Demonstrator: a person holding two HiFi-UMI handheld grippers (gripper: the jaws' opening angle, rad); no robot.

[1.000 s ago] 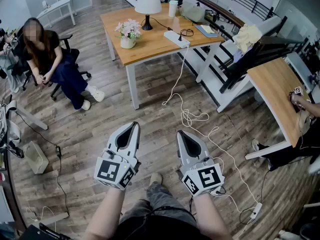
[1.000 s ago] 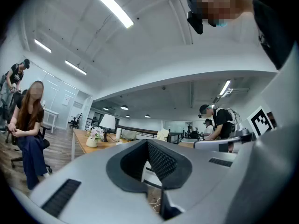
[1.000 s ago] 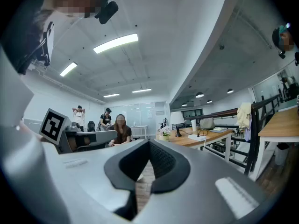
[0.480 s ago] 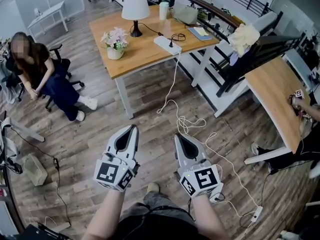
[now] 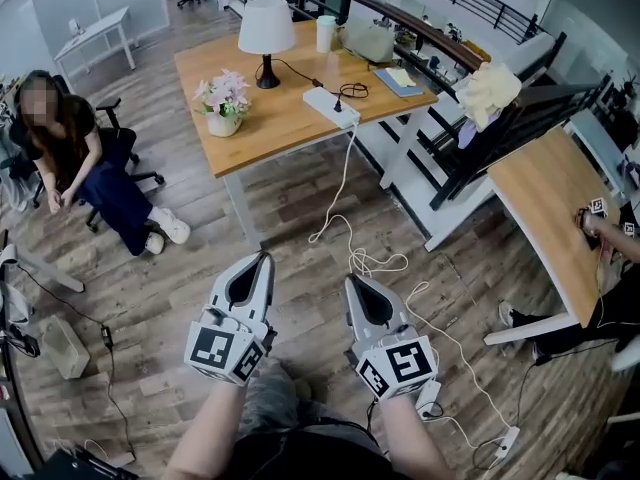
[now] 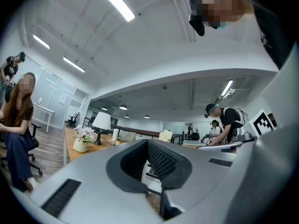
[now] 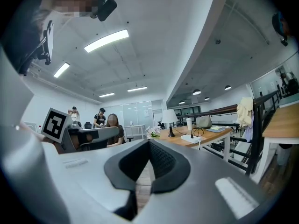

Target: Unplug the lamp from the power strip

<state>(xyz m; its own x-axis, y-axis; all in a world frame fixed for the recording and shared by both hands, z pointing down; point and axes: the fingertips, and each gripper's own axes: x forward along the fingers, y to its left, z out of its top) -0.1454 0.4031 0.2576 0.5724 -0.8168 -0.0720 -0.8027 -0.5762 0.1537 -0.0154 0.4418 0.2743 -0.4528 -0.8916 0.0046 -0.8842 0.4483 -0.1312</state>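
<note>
Far ahead across the wooden floor [image 5: 190, 268], the bench [image 5: 290, 118] carries the lamp [image 5: 266, 36] and the power strip [image 5: 331, 107], more in line with the right gripper [image 5: 350, 281] than the left gripper [image 5: 265, 257], both with jaws pressed together, empty.

The grey fingers [image 6: 84, 181] of my left gripper [image 6: 147, 143] meet at their tips, nothing between the black ribbed pads [image 6: 161, 162]. Beyond, a white-shaded lamp [image 6: 101, 122] and a vase of pink flowers [image 6: 81, 143] stand on a wooden desk [image 6: 70, 154], a seated person [image 6: 16, 125] left of it.
</note>
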